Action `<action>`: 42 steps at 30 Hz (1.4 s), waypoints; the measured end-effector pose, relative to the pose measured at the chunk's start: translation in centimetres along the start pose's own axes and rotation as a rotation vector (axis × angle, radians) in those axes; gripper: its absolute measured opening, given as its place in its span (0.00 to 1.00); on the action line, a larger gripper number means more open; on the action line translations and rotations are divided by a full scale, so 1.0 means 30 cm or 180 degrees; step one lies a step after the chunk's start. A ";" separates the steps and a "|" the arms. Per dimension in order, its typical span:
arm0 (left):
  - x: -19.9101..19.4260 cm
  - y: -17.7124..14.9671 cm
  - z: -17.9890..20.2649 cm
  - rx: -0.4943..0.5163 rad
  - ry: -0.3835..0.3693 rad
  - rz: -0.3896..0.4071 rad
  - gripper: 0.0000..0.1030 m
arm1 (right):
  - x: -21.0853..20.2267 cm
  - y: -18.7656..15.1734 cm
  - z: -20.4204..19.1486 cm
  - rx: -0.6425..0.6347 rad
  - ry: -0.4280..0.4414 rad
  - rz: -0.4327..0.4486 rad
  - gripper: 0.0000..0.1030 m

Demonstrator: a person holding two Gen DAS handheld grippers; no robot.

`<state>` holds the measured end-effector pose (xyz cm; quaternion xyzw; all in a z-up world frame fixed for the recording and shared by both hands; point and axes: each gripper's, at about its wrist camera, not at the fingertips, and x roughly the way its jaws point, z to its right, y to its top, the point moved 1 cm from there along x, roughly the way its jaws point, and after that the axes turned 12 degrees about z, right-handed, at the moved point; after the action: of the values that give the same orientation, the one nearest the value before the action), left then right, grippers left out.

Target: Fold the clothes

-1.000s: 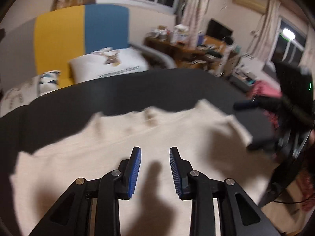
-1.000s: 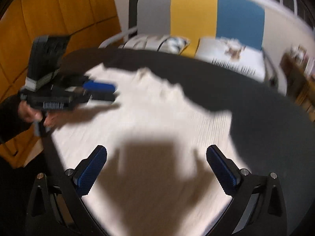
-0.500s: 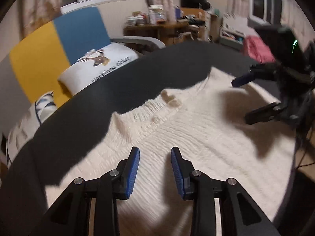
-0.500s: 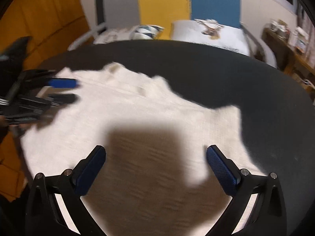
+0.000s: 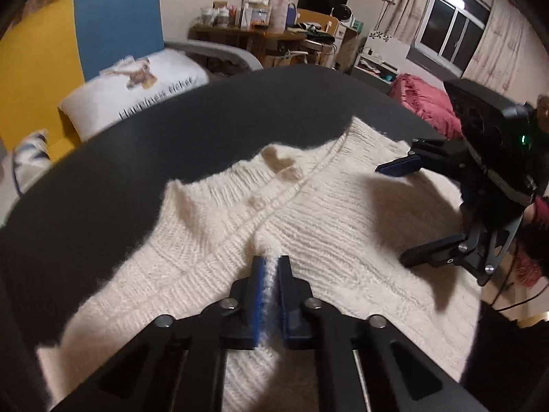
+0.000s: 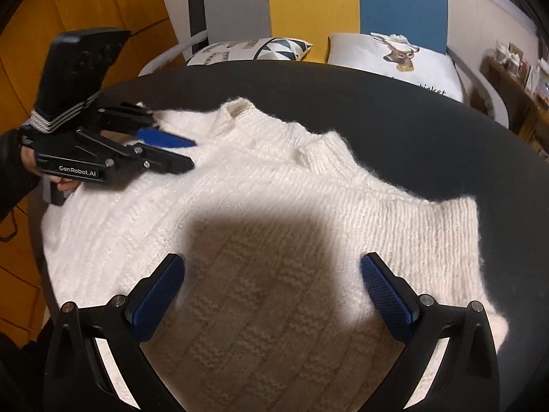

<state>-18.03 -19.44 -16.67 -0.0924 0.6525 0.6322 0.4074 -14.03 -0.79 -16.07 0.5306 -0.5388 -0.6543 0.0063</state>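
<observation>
So there's a cream sweater [image 6: 274, 213] spread flat on a round black table [image 6: 394, 110], chunky fuzzy knit, ribbed around the collar and hem, with a blocky basket-weave pattern on the lower body that only really shows in the right wrist view.

Left gripper [image 5: 270, 267] is pressed together on a pinch of the sweater, a little ridge of wool squeezed up between the blue pads, around the shoulder seam. In the right wrist view that same gripper [image 6: 185, 152] sits at the left end of the sweater, and from that side angle you can't see the pinched wool.

Right gripper [image 6: 272, 274] is spread wide over the lower part of the sweater, nothing between its textured blue pads; whether they touch the knit is hard to tell. The left wrist view shows it [image 5: 394, 213] from the side at the right, fingers well apart.

Only the left view shows the cluttered desk [image 5: 247, 34] and window [image 5: 453, 24]; only the right view shows the orange wood panels [image 6: 103, 3]. Both catch the deer pillow [image 6: 394, 58] behind the table.
</observation>
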 end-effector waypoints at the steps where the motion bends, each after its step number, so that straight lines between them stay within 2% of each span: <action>1: -0.003 0.006 0.006 -0.0002 0.0086 0.0046 0.05 | 0.001 0.002 -0.006 -0.0029 -0.0035 0.0001 1.00; 4: 0.000 0.028 -0.001 -0.0107 0.0301 0.0167 0.05 | -0.010 0.021 -0.015 -0.0081 -0.0187 0.0067 1.00; 6: 0.027 0.027 -0.013 -0.0167 0.0443 0.0156 0.05 | -0.022 0.036 -0.019 -0.0114 -0.0298 0.0145 1.00; 9: 0.088 0.008 -0.016 -0.0218 0.0598 0.0058 0.05 | 0.024 0.008 -0.018 -0.0041 -0.0316 0.0001 1.00; 12: 0.068 0.012 -0.028 -0.0394 0.0528 0.0116 0.08 | 0.028 -0.018 -0.012 0.0047 -0.0331 0.0122 1.00; 14: 0.021 0.018 -0.057 -0.0569 0.0422 0.0232 0.18 | 0.025 -0.015 -0.013 0.0038 -0.0339 0.0126 1.00; 16: -0.055 0.025 -0.091 -0.0672 0.0446 0.0422 0.18 | 0.020 0.000 -0.014 0.0001 -0.0345 0.0089 1.00; 20: -0.174 0.000 -0.108 -0.0508 0.0457 0.0542 0.18 | -0.008 0.056 -0.046 -0.0025 -0.0244 0.0215 1.00; 22: -0.176 -0.027 -0.089 -0.0275 0.0450 0.0425 0.18 | -0.009 0.095 -0.080 -0.0105 -0.0107 0.0287 1.00; 25: -0.124 -0.067 -0.068 -0.0020 0.0518 0.0203 0.18 | 0.053 0.138 -0.118 -0.0261 -0.0211 0.0190 1.00; 27: -0.088 -0.083 -0.088 -0.0156 0.0633 0.0176 0.22 | 0.127 0.144 -0.106 -0.0266 -0.0334 -0.0005 1.00; 29: -0.083 -0.090 -0.146 -0.0591 0.0744 0.0218 0.22 | 0.189 0.117 -0.060 -0.0077 -0.0392 -0.0105 1.00; 30: -0.092 -0.092 -0.170 -0.0781 0.0833 0.0270 0.22 | 0.192 0.102 -0.028 0.0161 -0.0302 -0.0040 1.00; 32: -0.122 -0.090 -0.188 -0.0901 0.0996 0.0408 0.21 | 0.172 0.090 -0.006 0.0335 -0.0298 0.0069 1.00; 36: -0.175 -0.065 -0.179 -0.0701 0.0703 0.0552 0.23 | 0.169 0.082 -0.017 0.0287 -0.0316 0.0098 1.00; 40: -0.138 -0.060 -0.164 -0.0569 0.0580 0.0314 0.35 | 0.170 0.080 -0.014 0.0308 -0.0282 0.0103 1.00; 42: -0.121 -0.057 -0.156 -0.0503 0.0518 0.0195 0.36 | 0.167 0.075 -0.017 0.0311 -0.0274 0.0111 1.00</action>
<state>-16.52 -25.40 -16.23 -0.1553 0.6341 0.6842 0.3250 -17.13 -5.00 -17.84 0.4921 -0.5791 -0.6492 -0.0314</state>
